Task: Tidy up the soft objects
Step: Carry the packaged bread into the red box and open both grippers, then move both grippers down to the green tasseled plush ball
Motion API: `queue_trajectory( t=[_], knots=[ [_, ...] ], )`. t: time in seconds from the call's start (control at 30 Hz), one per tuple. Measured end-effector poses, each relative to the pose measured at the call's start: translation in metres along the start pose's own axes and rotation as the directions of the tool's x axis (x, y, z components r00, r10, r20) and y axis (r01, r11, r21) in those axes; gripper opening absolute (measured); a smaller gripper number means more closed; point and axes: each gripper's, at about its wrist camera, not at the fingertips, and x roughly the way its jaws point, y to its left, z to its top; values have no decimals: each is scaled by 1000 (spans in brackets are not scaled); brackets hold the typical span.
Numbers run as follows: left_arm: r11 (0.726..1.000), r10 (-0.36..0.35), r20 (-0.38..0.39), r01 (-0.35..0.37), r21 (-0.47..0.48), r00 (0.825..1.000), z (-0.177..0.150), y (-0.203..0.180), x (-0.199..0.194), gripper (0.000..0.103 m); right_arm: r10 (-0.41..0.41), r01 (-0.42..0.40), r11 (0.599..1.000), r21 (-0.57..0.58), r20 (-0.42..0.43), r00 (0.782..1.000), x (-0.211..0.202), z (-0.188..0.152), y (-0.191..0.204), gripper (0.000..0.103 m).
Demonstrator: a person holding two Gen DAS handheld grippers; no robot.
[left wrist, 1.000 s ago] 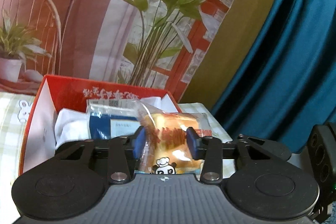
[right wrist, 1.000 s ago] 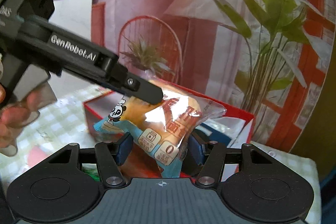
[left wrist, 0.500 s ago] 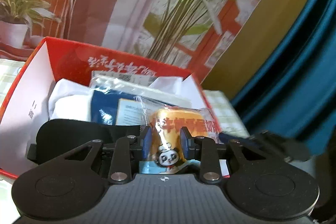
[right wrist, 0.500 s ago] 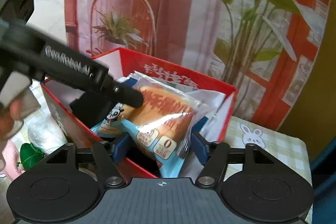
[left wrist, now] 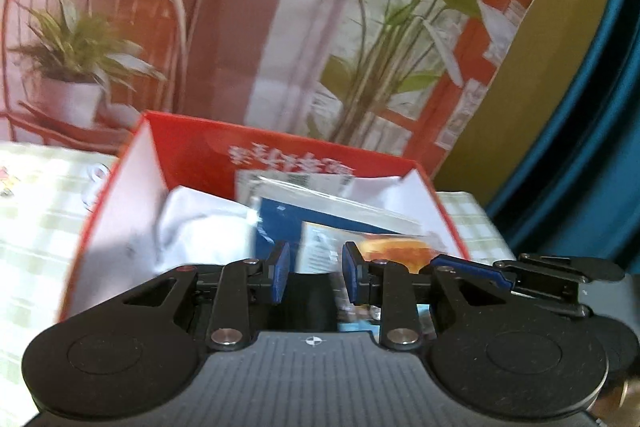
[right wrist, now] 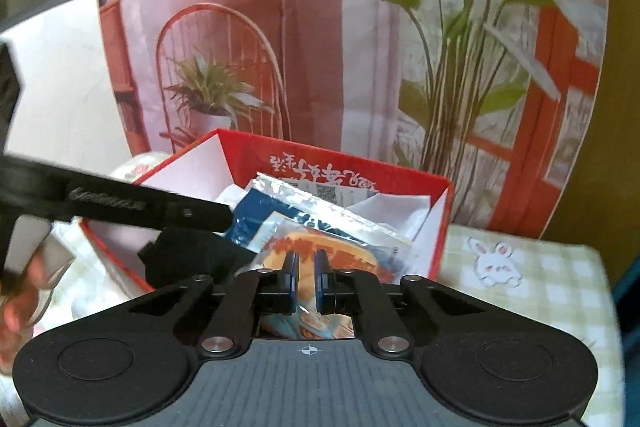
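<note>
Right wrist view: right gripper (right wrist: 306, 277) is pinched on the wrapped bread packet (right wrist: 320, 251) lying in the red box (right wrist: 438, 227); left gripper (left wrist: 313, 277) hangs parted, empty. Tugging could drag the slippery packet back out.

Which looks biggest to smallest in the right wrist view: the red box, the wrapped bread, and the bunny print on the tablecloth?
1. Red cardboard box
2. Plastic-wrapped bread bun, partly hidden
3. White bunny print
</note>
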Motion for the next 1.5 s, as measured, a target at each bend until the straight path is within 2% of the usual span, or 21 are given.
queue_trajectory(
  t=[0.2, 0.33, 0.5, 0.7, 0.8, 0.87, 0.9, 1.03, 1.1, 1.17, 1.27, 1.33, 1.5],
  knots=[
    [995, 73, 9, -73, 74, 997, 0, 6, 2, 30, -15, 24, 989, 146, -66, 998, 29, -1, -13, 8],
    [993, 90, 3, -90, 80, 996, 0, 12, 3, 30, -14, 37, 988, 150, -156, 988, 44, -7, -13, 8],
    [990, 101, 0, -100, 101, 995, -5, 12, 4, 30, -14, 47, 985, 166, -196, 981, 52, -10, -14, 8],
    [987, 113, 10, -114, 110, 994, -9, 14, -6, 31, -22, 61, 979, 195, -195, 981, 50, -15, -15, 7],
    [986, 109, 18, -111, 123, 994, -10, 14, -19, 35, -59, 88, 983, 163, -175, 983, 43, -14, -7, 8],
    [984, 119, 30, -122, 132, 992, -11, 15, -28, 44, -83, 99, 989, 110, -148, 986, 33, -15, 3, 20],
    [983, 125, 39, -129, 131, 991, -12, 16, -33, 48, -92, 103, 991, 88, -122, 988, 26, -16, 8, 22],
    [986, 127, 62, -133, 100, 990, -14, 23, -55, 52, -98, 100, 992, 72, -22, 995, -5, -21, 18, 28],
    [986, 129, 68, -135, 94, 989, -19, 24, -65, 54, -100, 99, 993, 71, 3, 995, -16, -25, 23, 35],
    [986, 135, 68, -141, 89, 989, -26, 25, -75, 59, -94, 91, 994, 66, 35, 995, -28, -31, 28, 46],
    [985, 137, 67, -143, 97, 988, -41, 24, -85, 68, -74, 69, 996, 61, 79, 994, -43, -43, 37, 55],
    [983, 139, 63, -146, 113, 988, -53, 25, -90, 73, -64, 57, 996, 66, 113, 992, -53, -52, 43, 57],
    [981, 141, 12, -141, 130, 990, -83, 29, -89, 73, -33, 17, 994, 110, 142, 989, -65, -75, 51, 57]
  ],
)
